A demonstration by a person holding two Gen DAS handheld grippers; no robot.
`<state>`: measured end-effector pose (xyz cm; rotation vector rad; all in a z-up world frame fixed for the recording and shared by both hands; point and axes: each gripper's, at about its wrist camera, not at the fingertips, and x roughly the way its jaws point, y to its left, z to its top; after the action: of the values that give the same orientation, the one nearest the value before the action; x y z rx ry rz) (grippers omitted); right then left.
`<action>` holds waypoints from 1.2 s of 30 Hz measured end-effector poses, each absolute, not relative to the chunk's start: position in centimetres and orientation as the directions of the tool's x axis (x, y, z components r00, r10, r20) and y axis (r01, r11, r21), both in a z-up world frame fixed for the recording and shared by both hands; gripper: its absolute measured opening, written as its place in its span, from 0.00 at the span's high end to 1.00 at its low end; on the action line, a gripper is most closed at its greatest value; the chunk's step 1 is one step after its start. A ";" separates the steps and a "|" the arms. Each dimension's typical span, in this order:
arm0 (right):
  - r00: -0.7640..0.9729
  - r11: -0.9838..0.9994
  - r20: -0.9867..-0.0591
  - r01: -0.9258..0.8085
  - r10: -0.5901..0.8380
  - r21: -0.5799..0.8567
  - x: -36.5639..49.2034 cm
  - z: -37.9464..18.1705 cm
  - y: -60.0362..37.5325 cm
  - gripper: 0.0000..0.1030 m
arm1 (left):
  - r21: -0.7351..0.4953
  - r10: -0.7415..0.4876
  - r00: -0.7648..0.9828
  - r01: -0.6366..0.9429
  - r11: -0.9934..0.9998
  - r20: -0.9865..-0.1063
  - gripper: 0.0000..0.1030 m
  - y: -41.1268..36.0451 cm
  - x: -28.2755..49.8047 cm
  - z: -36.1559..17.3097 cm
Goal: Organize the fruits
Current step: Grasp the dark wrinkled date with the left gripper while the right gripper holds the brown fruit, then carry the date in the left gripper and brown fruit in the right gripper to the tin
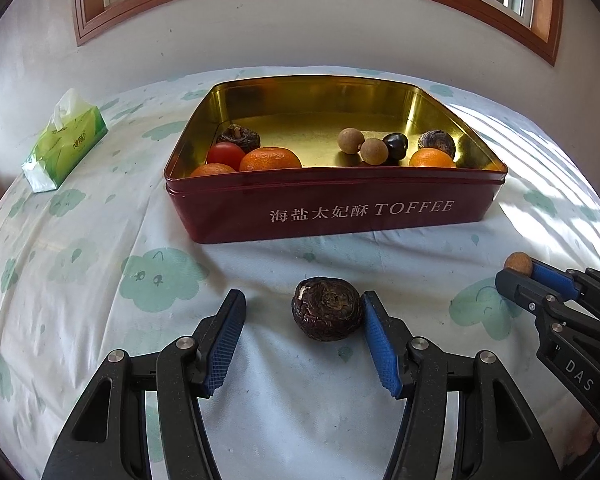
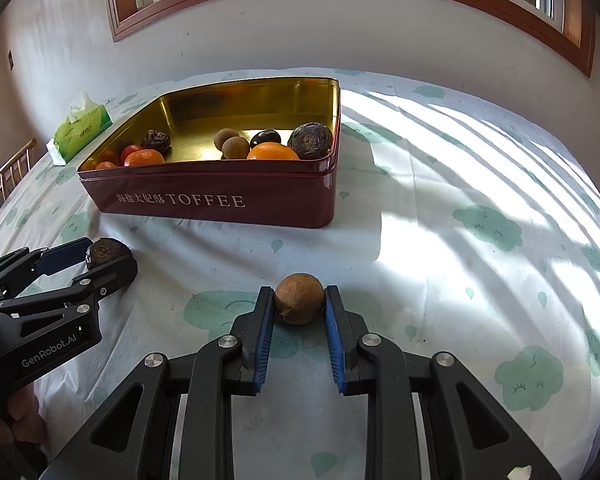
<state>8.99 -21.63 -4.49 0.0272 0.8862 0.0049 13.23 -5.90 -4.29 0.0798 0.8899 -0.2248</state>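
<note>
My right claw (image 2: pixel 299 305) is pinching a brown longan (image 2: pixel 299 298) on the cloth; my left claw (image 1: pixel 303 308) is spread wide around a dark water chestnut (image 1: pixel 327 309), touching one pad. Beyond is sitting the toffee tin (image 1: pixel 340 212), holding fruit.

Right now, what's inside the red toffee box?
Inside the red toffee box: three oranges, a tomato, two longans, a dark cherry, two water chestnuts. The front wall hides anything right behind it.

Straight past your claws, the red tin (image 1: pixel 332 208) says "海盐太妃酥 TOFFEE" in pale letters on its front, your left claw (image 2: pixel 100 258) reads "GenRobot.AI" on its side, and your right claw (image 1: pixel 518 270) reads "DAS".
</note>
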 end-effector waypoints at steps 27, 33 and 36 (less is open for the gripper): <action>0.632 1.000 -0.775 0.007 0.010 0.019 9.1 -4.6 -21.7 0.78 | -0.018 -0.173 0.614 0.251 0.968 -0.770 0.66 -6.2 12.3 -4.2; 0.631 1.000 -0.776 0.007 0.008 0.016 9.1 -4.6 -21.6 0.78 | -0.019 -0.173 0.612 0.250 0.968 -0.772 0.66 -5.9 12.0 -4.2; 0.631 1.000 -0.776 0.007 0.007 0.015 9.1 -4.6 -21.6 0.78 | -0.019 -0.173 0.612 0.250 0.968 -0.772 0.66 -5.9 11.9 -4.1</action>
<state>9.13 -21.62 -4.56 0.0169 0.8878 0.0004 11.89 -5.87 -4.15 0.0938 0.8800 -0.2439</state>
